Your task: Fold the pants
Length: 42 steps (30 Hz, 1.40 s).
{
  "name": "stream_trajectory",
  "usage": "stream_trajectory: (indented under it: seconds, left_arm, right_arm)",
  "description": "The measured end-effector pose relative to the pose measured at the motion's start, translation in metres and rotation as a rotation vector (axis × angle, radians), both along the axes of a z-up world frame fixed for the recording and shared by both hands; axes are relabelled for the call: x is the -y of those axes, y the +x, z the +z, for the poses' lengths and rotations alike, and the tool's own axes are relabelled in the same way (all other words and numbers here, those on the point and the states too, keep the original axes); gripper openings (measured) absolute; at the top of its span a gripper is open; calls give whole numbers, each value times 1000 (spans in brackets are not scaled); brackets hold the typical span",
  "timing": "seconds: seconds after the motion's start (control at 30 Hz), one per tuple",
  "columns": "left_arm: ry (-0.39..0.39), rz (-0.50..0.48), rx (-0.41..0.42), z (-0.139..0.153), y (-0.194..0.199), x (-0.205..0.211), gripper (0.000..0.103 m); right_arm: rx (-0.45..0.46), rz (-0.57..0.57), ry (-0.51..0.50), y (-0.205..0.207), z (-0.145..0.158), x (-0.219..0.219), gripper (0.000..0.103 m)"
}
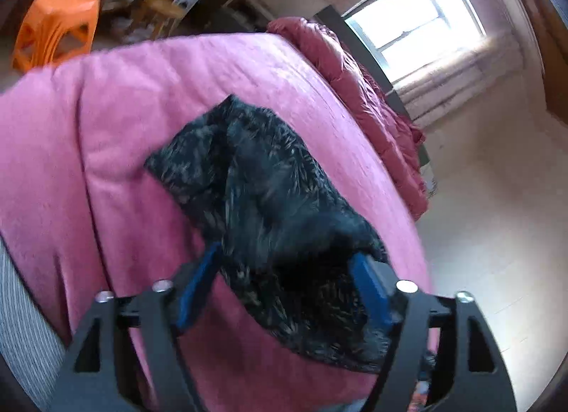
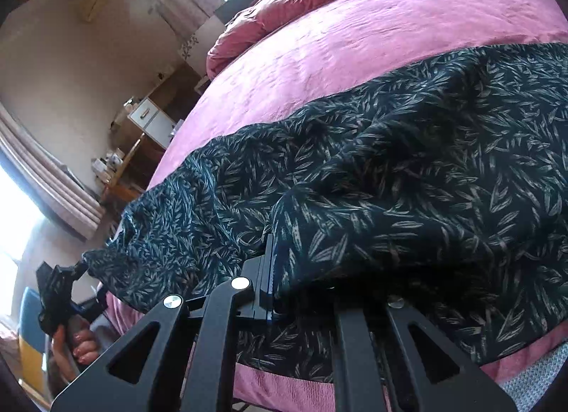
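Home bedroom: pink-covered bed (image 1: 177,92), quilt (image 1: 355,85), window (image 1: 422,21)

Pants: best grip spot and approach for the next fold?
Grip the pants at the edge hanging off the near side of the pink bedspread, coming low from the bedside. That hem is free and lifted; the middle lies flat. The left gripper looks open around it.

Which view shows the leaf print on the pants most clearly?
The right wrist view: the pants fill the frame, sharp enough to make out individual pale leaves. In the left wrist view the pants are motion-blurred, a dark bundle on the pink bedspread between the left gripper's fingers.
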State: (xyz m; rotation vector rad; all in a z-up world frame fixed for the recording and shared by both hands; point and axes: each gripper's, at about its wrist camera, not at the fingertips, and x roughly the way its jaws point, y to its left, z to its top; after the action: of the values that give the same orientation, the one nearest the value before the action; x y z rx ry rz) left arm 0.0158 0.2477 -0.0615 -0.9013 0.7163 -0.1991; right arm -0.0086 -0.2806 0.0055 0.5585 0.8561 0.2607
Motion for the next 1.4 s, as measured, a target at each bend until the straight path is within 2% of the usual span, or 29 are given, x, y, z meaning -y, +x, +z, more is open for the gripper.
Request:
stream_trajectory:
  seconds: [0.07, 0.13, 0.2, 0.27, 0.3, 0.33, 0.4, 0.43, 0.47, 0.53, 0.6, 0.67, 0.73, 0.77, 0.8, 0.83, 0.87, 0.9, 1.0, 1.03, 1.1, 1.17, 1.23, 1.3, 1.33, 1.37, 1.4]
  left_arm:
    - [-54, 2, -10, -2, -3, -5, 80]
    - [-69, 3, -14, 2, -3, -7, 81]
    - [-64, 0, -9, 8, -3, -6, 82]
    - [-29, -12, -16, 14, -2, 0, 82]
    - [-14, -27, -27, 15, 1, 4, 78]
    - [5, -34, -41, 16, 3, 6, 70]
    - [80, -33, -143, 12, 14, 11, 19]
    - [63, -35, -172, 8, 18, 9, 10]
    - [45, -38, -183, 5, 21, 6, 8]
    - [67, -49, -173, 13, 31, 5, 7]
    - [140, -54, -105, 39, 48, 5, 7]
    - [110, -47, -15, 67, 55, -3, 7]
    - [103, -30, 83, 95, 54, -10, 7]
    - [135, -31, 144, 107, 49, -11, 7]
    - [177, -33, 164, 109, 45, -10, 7]
    - [216, -31, 151, 105, 42, -10, 7]
    - [252, -29, 99, 92, 41, -10, 7]
    - [254, -29, 18, 70, 42, -13, 7]
    - [125, -26, -187, 7, 42, -26, 7]
    - [113, -28, -221, -4, 42, -26, 7]
    - [121, -20, -246, -16, 41, -24, 12]
    - [142, -14, -244, -16, 40, -21, 13]
    - [160, -10, -242, -13, 41, -17, 14]
    - [180, 3, -235, -7, 36, -14, 21]
    - [196, 28, -225, 1, 38, -16, 23]
    - [217, 55, -216, 4, 36, -18, 32]
    - [256, 97, -213, 10, 33, -19, 49]
  right_arm:
    - [-24, -9, 35, -1, -5, 5, 17]
    - [-38, -35, 63, -2, -5, 9, 30]
    - [-36, -69, 98, -3, -4, 17, 36]
    - [-44, -85, 112, -2, -5, 22, 37]
    - [-54, -84, 119, -1, -6, 23, 37]
    - [-67, -92, 119, 3, -7, 24, 37]
    - [-81, -104, 119, 6, -8, 23, 37]
    - [-83, -106, 114, 7, -7, 21, 29]
    - [-77, -100, 92, 11, -3, 16, 20]
    - [-65, -75, 35, 20, 8, 10, 8]
    - [-26, -80, 33, 28, 26, 9, 7]
    - [59, -99, 68, 32, 54, 12, 7]
    - [202, -101, 80, 23, 89, 14, 7]
    - [249, -87, 67, 18, 99, 12, 7]
    - [298, -56, 45, 12, 107, 8, 7]
    - [306, -30, 18, 8, 106, 4, 7]
    - [276, -13, -6, 8, 100, 0, 7]
    - [211, 10, -35, 10, 85, -6, 7]
    - [62, 35, -87, 12, 40, -14, 7]
    - [18, 47, -97, 13, 28, -16, 7]
    - [-50, 74, -128, 14, 6, -20, 7]
    - [-66, 90, -149, 16, -1, -24, 7]
    - [-72, 81, -106, 17, -1, -17, 7]
    - [-82, 57, -40, 17, 2, -7, 7]
    - [-89, 48, -19, 15, 1, -1, 10]
    - [-101, 34, 2, 14, 1, 5, 14]
    - [-107, 21, 7, 13, 1, 7, 26]
